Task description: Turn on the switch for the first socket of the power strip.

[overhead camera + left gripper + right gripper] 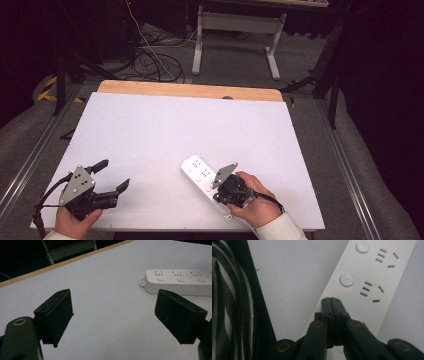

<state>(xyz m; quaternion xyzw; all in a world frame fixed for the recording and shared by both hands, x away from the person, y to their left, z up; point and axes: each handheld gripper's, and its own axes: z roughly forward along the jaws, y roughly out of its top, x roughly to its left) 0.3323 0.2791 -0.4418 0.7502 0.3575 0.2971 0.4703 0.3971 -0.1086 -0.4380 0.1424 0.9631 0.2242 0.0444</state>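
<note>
A white power strip with several sockets and round buttons lies near the front of the white table. My right gripper points straight down over its near end, jaws shut together with nothing between them; in the right gripper view the closed tips rest on or just above the power strip. My left gripper is held at the front left, jaws wide open and empty. The left gripper view looks between the open fingers across bare table toward the power strip.
The table's wooden far edge borders a floor with cables and a white desk frame. A striped sleeve and the table's front edge show in the right gripper view. Metal rails run along both sides of the table.
</note>
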